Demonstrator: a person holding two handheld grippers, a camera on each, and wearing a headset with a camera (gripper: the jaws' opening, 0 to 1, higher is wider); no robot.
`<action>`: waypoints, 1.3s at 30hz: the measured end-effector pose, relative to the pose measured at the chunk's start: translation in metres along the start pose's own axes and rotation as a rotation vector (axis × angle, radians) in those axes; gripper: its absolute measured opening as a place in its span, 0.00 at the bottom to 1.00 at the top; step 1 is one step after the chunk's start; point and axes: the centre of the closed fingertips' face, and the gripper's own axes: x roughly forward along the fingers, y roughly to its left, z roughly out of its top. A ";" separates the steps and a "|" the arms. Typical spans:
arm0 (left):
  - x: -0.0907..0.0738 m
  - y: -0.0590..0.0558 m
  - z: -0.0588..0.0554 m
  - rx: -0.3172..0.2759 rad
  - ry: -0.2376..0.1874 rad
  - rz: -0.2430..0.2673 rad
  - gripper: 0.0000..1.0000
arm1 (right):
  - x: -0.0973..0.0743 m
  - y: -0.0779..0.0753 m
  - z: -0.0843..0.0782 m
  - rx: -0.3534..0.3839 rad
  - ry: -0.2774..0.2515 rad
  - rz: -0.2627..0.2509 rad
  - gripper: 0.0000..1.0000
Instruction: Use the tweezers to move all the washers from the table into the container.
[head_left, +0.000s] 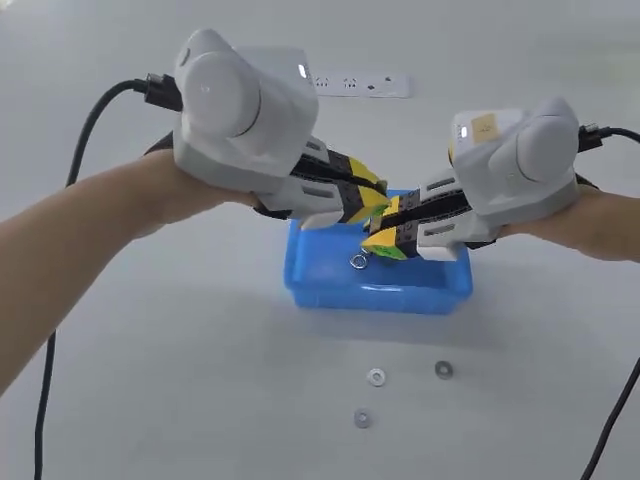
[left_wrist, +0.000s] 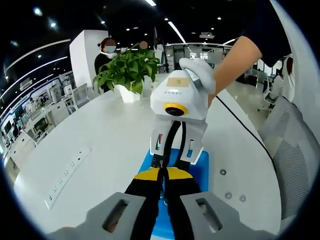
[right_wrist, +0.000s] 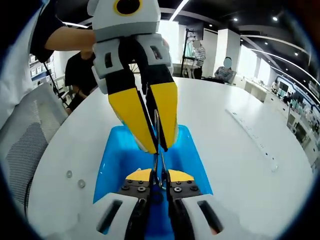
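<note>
Tweezers: the thin metal tweezers (right_wrist: 158, 142) are a mere sliver between the jaws at the centre of the right gripper view. Their tips are lost behind the yellow pads.
Held ring: whether the tweezers grip the small metal ring washer (head_left: 358, 262) at centre frame is too small to tell.
Container: the blue plastic container (head_left: 380, 288) has its back wall hidden behind the left gripper (head_left: 372, 198) and right gripper (head_left: 385, 240).
Power strip: the white power strip (head_left: 365, 85) at upper centre has its left end covered by the left gripper.
Cable: the black cable (head_left: 45, 400) is cut off at the bottom left edge.
Loose washers: the flat metal washers (left_wrist: 228, 195) at lower right are blurred specks.

The left gripper (head_left: 372, 203) and right gripper (head_left: 385, 238) are cased in pale grey, with black jaws tipped yellow and black cables (head_left: 108, 97).
</note>
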 end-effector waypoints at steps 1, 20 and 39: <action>0.000 0.000 0.000 0.000 -0.001 0.000 0.06 | 0.000 -0.001 0.000 0.003 0.001 -0.005 0.11; -0.002 0.003 0.002 0.012 -0.004 0.008 0.06 | -0.002 0.002 -0.008 0.017 0.041 -0.022 0.21; -0.043 -0.020 0.041 0.074 -0.047 0.037 0.06 | -0.040 0.011 0.020 0.011 -0.013 -0.090 0.24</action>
